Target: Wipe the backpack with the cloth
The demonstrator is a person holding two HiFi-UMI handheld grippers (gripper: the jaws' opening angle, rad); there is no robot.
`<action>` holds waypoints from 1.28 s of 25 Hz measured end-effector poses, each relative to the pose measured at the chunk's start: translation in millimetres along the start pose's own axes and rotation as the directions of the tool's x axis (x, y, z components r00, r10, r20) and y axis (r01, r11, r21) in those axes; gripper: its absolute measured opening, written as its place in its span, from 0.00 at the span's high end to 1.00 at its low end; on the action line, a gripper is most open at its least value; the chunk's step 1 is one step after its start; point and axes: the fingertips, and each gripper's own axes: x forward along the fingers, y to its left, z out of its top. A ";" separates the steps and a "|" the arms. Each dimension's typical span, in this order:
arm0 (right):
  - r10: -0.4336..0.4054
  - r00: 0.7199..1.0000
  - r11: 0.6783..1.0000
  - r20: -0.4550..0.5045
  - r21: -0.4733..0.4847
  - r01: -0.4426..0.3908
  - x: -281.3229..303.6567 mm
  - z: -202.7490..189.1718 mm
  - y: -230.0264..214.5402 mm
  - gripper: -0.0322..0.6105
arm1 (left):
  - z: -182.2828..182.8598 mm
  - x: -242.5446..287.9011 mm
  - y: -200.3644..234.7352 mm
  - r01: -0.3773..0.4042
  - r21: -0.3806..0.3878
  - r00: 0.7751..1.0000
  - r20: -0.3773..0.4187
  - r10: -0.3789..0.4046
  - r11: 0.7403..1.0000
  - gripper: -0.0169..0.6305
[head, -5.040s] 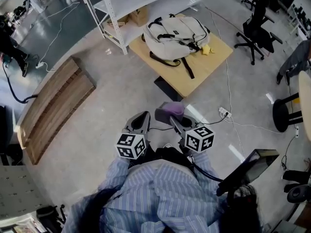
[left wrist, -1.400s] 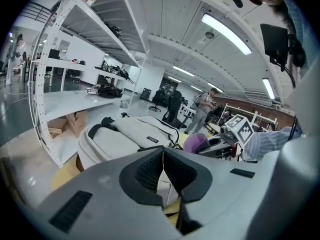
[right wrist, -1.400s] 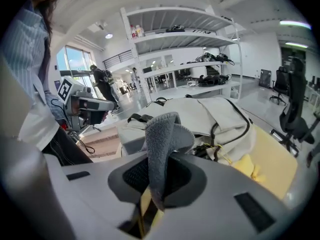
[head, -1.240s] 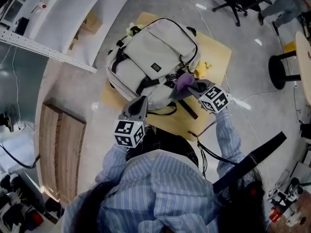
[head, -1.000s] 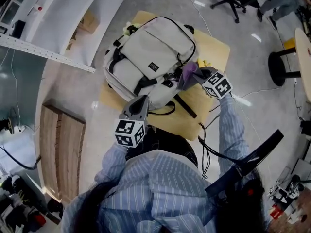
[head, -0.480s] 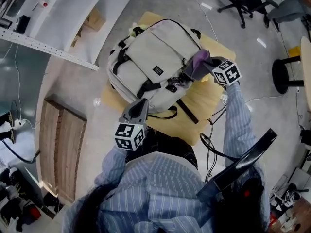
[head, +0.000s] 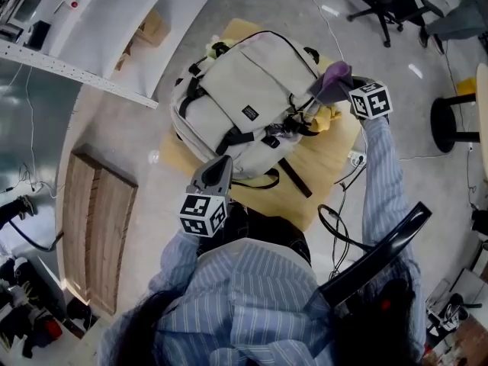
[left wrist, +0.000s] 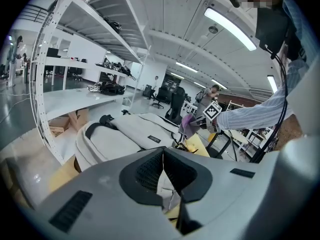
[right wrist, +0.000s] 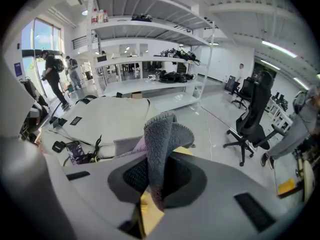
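Right gripper (head: pixel 345 90) clamps the cloth (head: pixel 334 74) at the backpack's (head: pixel 244 90) side, poised to wipe, while left gripper (head: pixel 216 172), jaws together and empty, waits near its straps.

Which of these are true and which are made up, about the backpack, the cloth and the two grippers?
1. The right gripper grips the cloth. True.
2. The backpack lies on the floor. False: it lies on a wooden table.
3. The left gripper holds a second cloth. False: its jaws are shut with nothing between them.
4. The backpack is pale with black straps. True.
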 end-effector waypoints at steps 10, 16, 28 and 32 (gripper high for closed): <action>-0.113 0.994 0.990 0.013 0.089 0.111 -22.5 -10.4 -48.4 0.89 | 15.8 -4.2 0.6 -0.034 0.016 0.999 0.025 0.034 0.999 0.97; -0.150 0.988 0.980 -0.020 0.128 0.152 -22.8 -12.3 -52.7 0.89 | 21.7 -6.2 11.8 -0.059 -0.012 0.997 0.039 0.059 0.998 0.97; -0.156 0.986 0.981 -0.065 0.108 0.162 13.0 35.9 -8.0 0.89 | 45.3 4.0 77.7 0.032 0.021 0.999 0.013 -0.032 0.999 0.96; -0.176 0.982 0.979 -0.063 0.098 0.181 28.9 71.2 2.4 0.89 | 54.5 2.2 117.4 0.038 0.012 0.999 0.012 -0.038 0.999 0.97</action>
